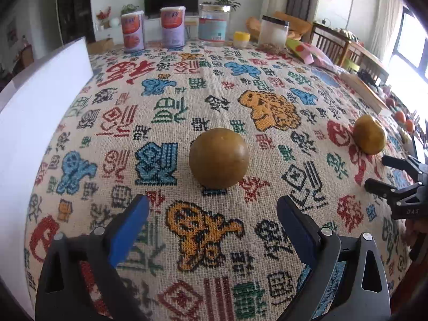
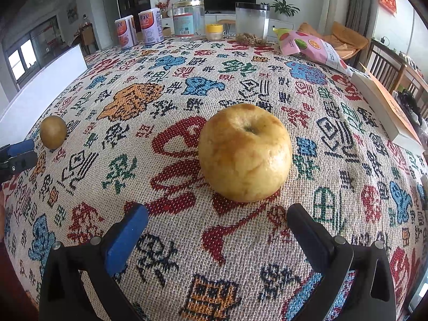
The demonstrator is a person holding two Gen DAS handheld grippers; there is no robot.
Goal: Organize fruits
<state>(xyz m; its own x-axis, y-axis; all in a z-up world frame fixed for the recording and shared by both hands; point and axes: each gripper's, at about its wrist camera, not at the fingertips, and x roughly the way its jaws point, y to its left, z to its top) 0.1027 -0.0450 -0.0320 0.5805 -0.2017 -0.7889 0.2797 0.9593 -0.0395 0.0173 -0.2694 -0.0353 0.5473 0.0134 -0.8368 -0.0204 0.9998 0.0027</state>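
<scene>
A round brown fruit (image 1: 218, 157) sits on the patterned tablecloth (image 1: 187, 101), just beyond my left gripper (image 1: 212, 203). That gripper is open, its blue pads wide apart and nothing between them. A larger yellow apple-like fruit (image 2: 244, 152) rests upright, stem dimple up, just ahead of my right gripper (image 2: 218, 211), which is also open and holds nothing. In the left wrist view the yellow fruit (image 1: 369, 135) lies far right, with the right gripper (image 1: 379, 172) below it. In the right wrist view the brown fruit (image 2: 53, 132) lies far left, above the left gripper (image 2: 22, 153).
A white board (image 1: 40, 123) stands along the table's left side. At the far edge stand two cans (image 1: 133, 33), a clear jar (image 1: 214, 24), a yellow-lidded pot (image 2: 214, 32) and a black-lidded jar (image 2: 251, 22). A snack bag (image 2: 307, 45) and a book (image 2: 388, 112) lie to the right.
</scene>
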